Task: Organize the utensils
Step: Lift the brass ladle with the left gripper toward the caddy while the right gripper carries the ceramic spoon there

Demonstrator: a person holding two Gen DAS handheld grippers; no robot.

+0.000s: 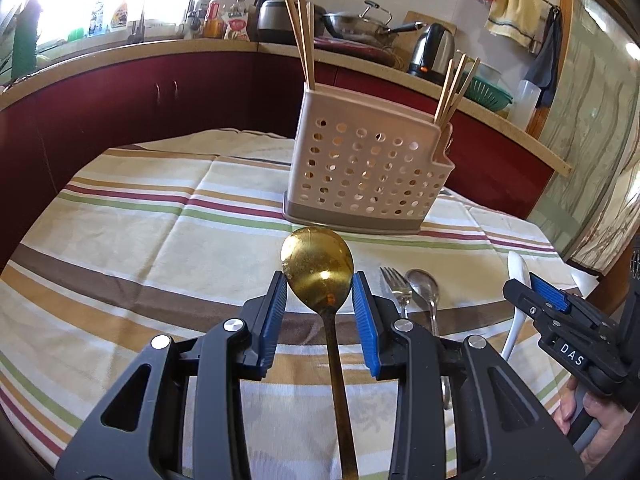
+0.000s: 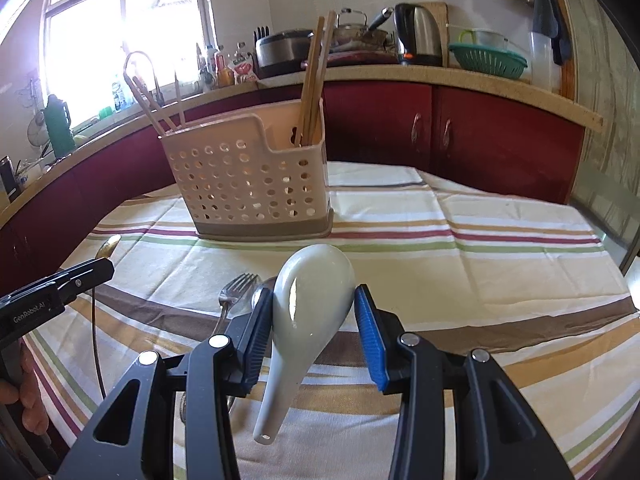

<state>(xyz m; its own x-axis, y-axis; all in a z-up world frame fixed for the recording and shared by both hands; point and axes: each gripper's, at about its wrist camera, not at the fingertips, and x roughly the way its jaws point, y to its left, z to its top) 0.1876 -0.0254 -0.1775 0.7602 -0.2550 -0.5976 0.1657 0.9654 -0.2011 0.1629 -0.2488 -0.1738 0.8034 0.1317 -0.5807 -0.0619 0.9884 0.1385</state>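
Left tongs (image 1: 319,286) stand open around the gold spoon (image 1: 318,266), pads beside its bowl without touching. Right tongs (image 2: 314,300) are open around the white ceramic spoon (image 2: 310,300). At 12 o'clock stands the perforated holder (image 1: 360,172) with chopsticks (image 1: 302,32) on the striped tabletop (image 1: 140,220); a fork (image 1: 396,286) lies at 3 o'clock.

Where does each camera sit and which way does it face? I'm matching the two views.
Left wrist: on left gripper, facing the caddy; gold spoon between open fingers; right gripper at right.
Right wrist: on right gripper, facing the caddy; white spoon between fingers; left gripper at left.
Shared: caddy, fork.
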